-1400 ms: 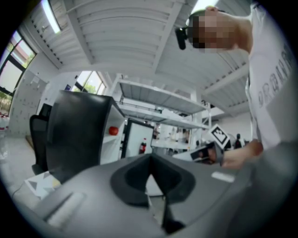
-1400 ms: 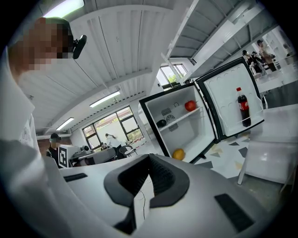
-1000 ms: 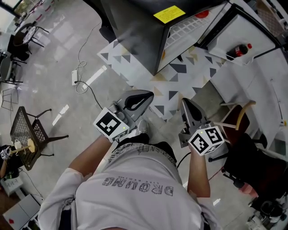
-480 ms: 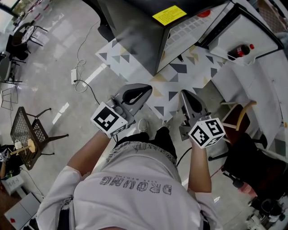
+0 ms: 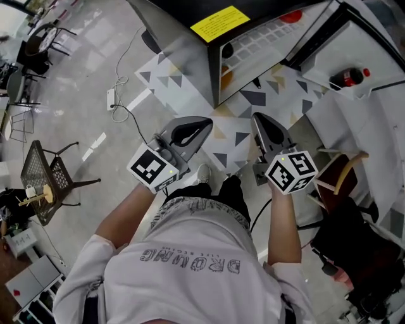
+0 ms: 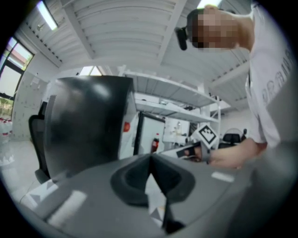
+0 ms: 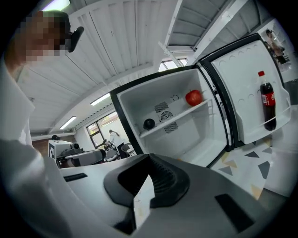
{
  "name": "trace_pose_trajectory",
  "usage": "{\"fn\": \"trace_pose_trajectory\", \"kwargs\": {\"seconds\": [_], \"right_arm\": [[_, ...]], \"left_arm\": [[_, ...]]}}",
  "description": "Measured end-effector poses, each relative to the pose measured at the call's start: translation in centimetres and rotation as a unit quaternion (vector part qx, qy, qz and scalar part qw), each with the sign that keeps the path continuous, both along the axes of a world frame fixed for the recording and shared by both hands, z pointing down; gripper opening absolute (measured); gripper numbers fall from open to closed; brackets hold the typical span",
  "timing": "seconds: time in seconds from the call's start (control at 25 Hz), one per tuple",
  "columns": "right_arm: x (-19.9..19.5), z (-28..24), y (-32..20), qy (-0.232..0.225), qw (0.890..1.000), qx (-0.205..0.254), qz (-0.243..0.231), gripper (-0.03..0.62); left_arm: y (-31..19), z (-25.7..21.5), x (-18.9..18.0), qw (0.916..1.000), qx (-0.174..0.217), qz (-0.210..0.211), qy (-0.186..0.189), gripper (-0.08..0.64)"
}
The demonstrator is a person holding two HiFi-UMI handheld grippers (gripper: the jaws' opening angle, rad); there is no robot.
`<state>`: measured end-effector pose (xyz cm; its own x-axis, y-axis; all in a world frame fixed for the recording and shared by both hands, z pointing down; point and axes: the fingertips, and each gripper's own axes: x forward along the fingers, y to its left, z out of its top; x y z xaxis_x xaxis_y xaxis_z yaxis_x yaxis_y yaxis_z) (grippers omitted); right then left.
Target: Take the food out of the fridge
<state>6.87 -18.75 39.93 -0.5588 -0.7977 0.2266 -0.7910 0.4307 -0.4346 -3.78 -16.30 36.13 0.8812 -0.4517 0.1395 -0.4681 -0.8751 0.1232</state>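
The black fridge with a yellow label stands open ahead of me. On its shelf sit a red round fruit and a dark round item. A cola bottle stands in the door rack. In the head view the red fruit shows at the top edge. My left gripper is shut and empty, held short of the fridge's black side. The right gripper is shut too, nothing in it, pointing at the open compartment from a distance.
A patterned mat lies before the fridge. A power strip with cable lies on the floor at left. A black wire chair stands far left, and a wooden-armed chair sits close on my right.
Both grippers have moved forward toward the fridge, the right one further. More of the fridge's white inside shows in the head view.
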Motion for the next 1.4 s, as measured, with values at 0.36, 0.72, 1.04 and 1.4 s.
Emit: {"fn": "trace_pose_trajectory", "kwargs": {"seconds": [0.36, 0.72, 1.04, 1.4], "right_arm": [[1.9, 1.9, -5.3, -0.01, 0.998, -0.01, -0.063, -0.009], [2.0, 4.3, -8.4, -0.024, 0.992, -0.015, -0.123, 0.034], [1.8, 7.5, -10.5, -0.013, 0.988, -0.011, -0.153, 0.103], [-0.1, 11.1, -12.7, -0.003, 0.983, -0.021, -0.18, 0.184]], "left_arm": [[-2.4, 1.8, 2.9, 0.9979, -0.014, -0.056, -0.029, 0.008], [-3.4, 3.5, 5.3, 0.9934, -0.017, -0.108, -0.035, 0.008], [-3.7, 5.2, 6.6, 0.991, -0.008, -0.129, -0.033, 0.008], [-3.8, 7.4, 6.5, 0.9895, -0.008, -0.14, -0.035, 0.008]]}}
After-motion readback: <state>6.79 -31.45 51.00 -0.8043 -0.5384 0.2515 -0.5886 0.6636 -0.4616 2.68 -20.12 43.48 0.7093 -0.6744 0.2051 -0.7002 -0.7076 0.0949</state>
